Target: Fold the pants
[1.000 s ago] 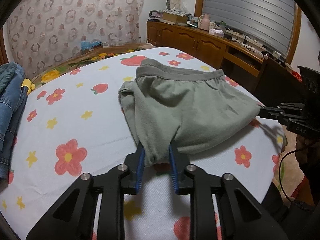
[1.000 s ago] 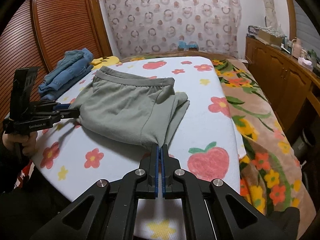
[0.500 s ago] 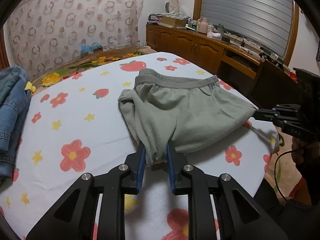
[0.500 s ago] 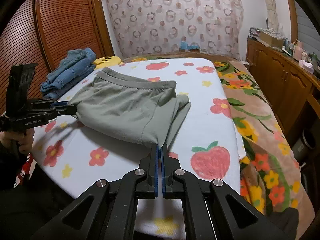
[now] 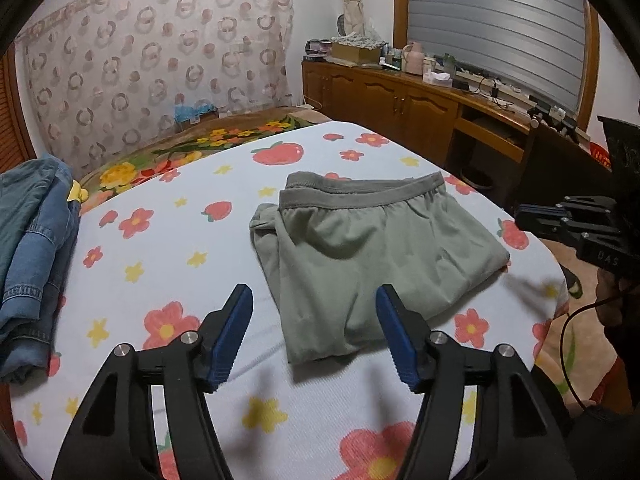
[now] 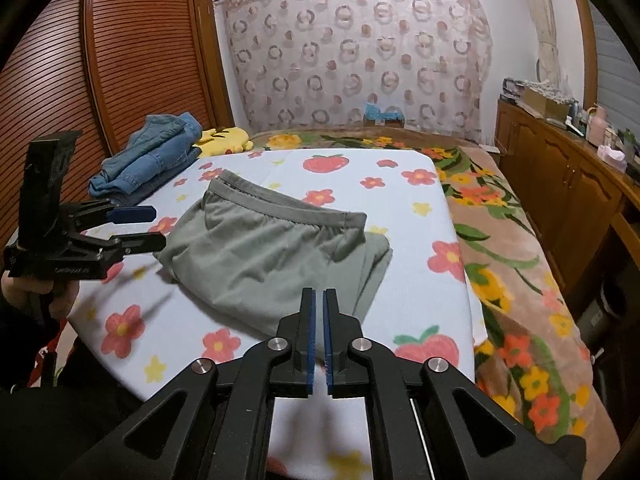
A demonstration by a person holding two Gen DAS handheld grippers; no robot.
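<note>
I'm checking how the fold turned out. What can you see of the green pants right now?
The green pants are a soft, matte sage knit with a darker elastic waistband, folded into a compact, slightly wrinkled bundle. They lie flat on the flower-and-strawberry sheet, waistband on the far side, a folded layer sticking out at one side. Neither claw grips them: the left claw stands open around the near edge without pressing it.

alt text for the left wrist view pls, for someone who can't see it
Folded green pants lie on a flower-print sheet, the open left gripper just released them. The right gripper sits at the right edge; folded denim lies left.
</note>
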